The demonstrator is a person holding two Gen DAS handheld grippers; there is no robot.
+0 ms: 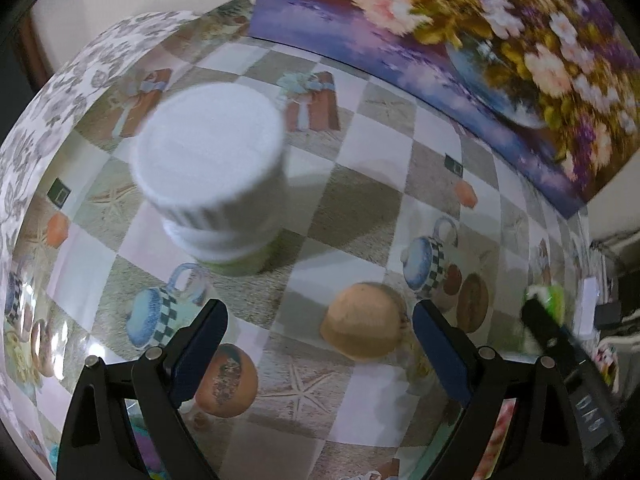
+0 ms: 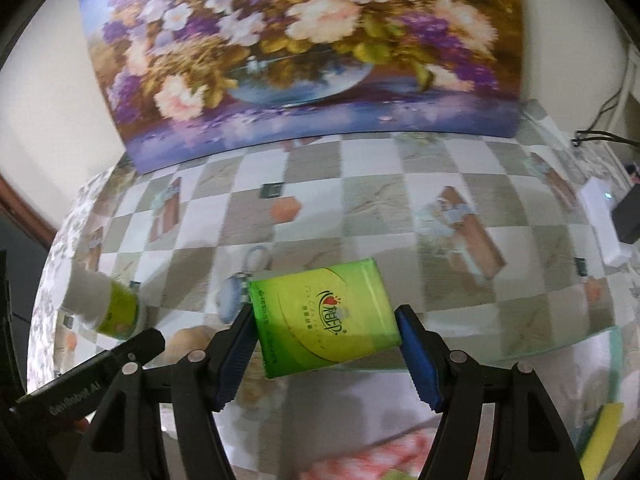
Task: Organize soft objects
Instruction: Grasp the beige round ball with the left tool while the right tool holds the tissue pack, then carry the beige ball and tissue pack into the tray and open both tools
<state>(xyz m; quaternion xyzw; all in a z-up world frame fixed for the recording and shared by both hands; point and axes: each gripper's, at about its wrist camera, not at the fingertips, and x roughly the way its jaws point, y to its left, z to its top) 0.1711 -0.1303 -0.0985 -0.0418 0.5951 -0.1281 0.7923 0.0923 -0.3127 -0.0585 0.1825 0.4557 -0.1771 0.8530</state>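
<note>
1 green tissue pack (image 2: 326, 316): between the right gripper (image 2: 326, 354) fingers, touching both, above the checkered tablecloth (image 2: 400, 200). 1 tan round soft object (image 1: 362, 320): on the cloth, between the left gripper (image 1: 318, 354) fingers, spread apart, empty. 1 white-capped bottle (image 1: 212, 160): upright. 1 flower painting (image 2: 304, 48): behind.

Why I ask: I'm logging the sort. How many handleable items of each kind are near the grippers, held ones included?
White-capped bottle: 1
Tan ball: 1
Green tissue pack: 1
Total: 3
</note>
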